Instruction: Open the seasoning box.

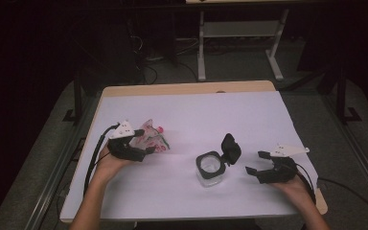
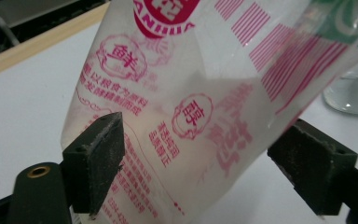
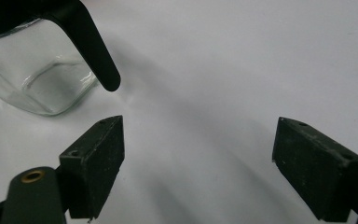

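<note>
Between the wide-set jaws of the left claw (image 2: 200, 168) a clear plastic bag (image 2: 205, 93) is seen at the tabletop's (image 1: 196, 115) left, printed with red Chinese characters and the letters "ANHUA"; no pad is seen pressing it. The right claw (image 3: 198, 163) is spread wide and empty, with a glass jar (image 1: 210, 168) just left of it, black lid (image 1: 231, 148) flipped up.

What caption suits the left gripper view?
Open black fingers flank a clear plastic pouch with red print.

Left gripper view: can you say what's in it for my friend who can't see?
A clear plastic bag with pink print hangs between the left gripper's two open black jaws, above a white table. A glass jar peeks in behind it at the right edge.
</note>
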A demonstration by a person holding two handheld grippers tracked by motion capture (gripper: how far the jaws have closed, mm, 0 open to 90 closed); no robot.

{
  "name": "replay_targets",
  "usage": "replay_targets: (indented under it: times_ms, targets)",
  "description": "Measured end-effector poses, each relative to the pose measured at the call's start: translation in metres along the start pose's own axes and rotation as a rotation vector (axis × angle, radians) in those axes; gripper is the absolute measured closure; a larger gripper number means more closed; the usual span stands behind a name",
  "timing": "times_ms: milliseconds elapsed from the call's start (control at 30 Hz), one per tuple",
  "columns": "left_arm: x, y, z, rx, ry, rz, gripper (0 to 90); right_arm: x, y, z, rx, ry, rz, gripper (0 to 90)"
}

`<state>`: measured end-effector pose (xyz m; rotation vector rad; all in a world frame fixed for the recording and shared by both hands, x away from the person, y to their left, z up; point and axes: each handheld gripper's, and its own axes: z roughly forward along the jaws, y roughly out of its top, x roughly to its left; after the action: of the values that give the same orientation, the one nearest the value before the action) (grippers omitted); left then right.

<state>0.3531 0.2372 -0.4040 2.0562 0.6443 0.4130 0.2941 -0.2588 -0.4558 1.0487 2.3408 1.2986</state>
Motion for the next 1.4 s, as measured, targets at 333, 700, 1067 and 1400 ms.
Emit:
replay_targets:
  times_ms: [333, 700, 1067, 1400]
  targets:
    - [-0.0005, -0.002, 0.0065, 0.024, 0.059, 0.033, 33.5, -0.0008, 0.0003, 0.0008, 0.003, 0.001, -0.001, 16.3]
    - [0.0011, -0.0053, 0.0064, 0.044, 0.079, 0.045, 53.4, -0.001, 0.0003, 0.0009, 0.002, 0.004, 0.001, 16.3]
    - [0.0032, -0.0067, 0.0064, 0.046, 0.058, 0.054, 86.0, -0.0001, 0.0004, 0.0009, 0.009, 0.0, -0.002, 16.4]
    - [0.007, -0.0059, 0.0004, 0.027, 0.027, 0.01, 89.8, -0.0005, 0.0005, 0.0014, 0.009, 0.003, 0.001, 16.4]
